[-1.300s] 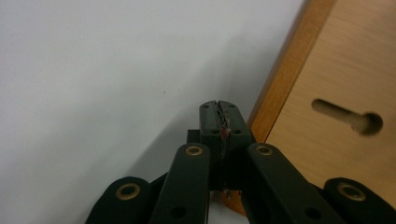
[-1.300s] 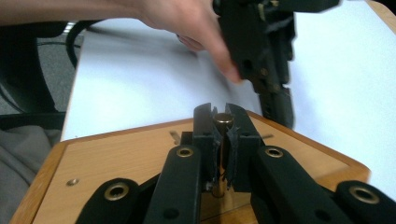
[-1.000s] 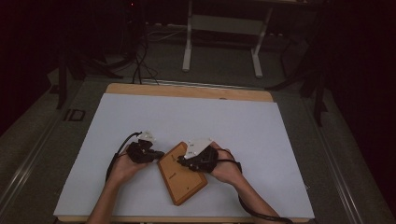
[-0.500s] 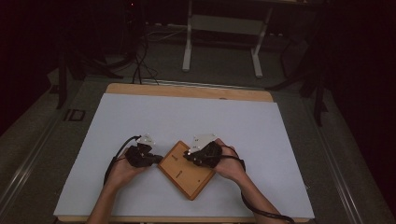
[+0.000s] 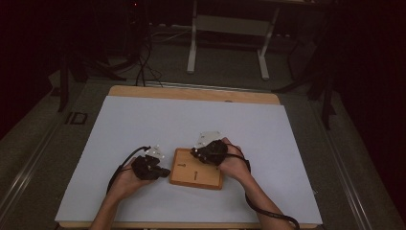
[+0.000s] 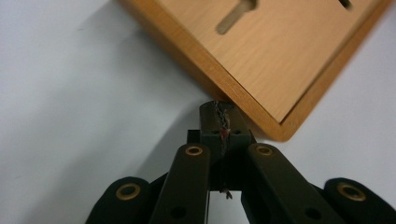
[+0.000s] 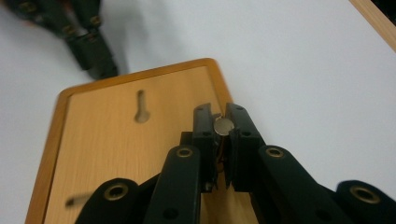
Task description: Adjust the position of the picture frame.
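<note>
Centrally, wooden board (image 5: pixel 197 173) between left tongs (image 5: pixel 165 171), right tongs (image 5: pixel 195 153)

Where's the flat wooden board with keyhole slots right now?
In the high view, the flat wooden board lies on the white table near its front edge, between the left gripper and right gripper.

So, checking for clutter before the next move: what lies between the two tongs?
The wooden board alone: in the high view it lies flat between the left tongs and the right tongs, which rest at its edges.
</note>
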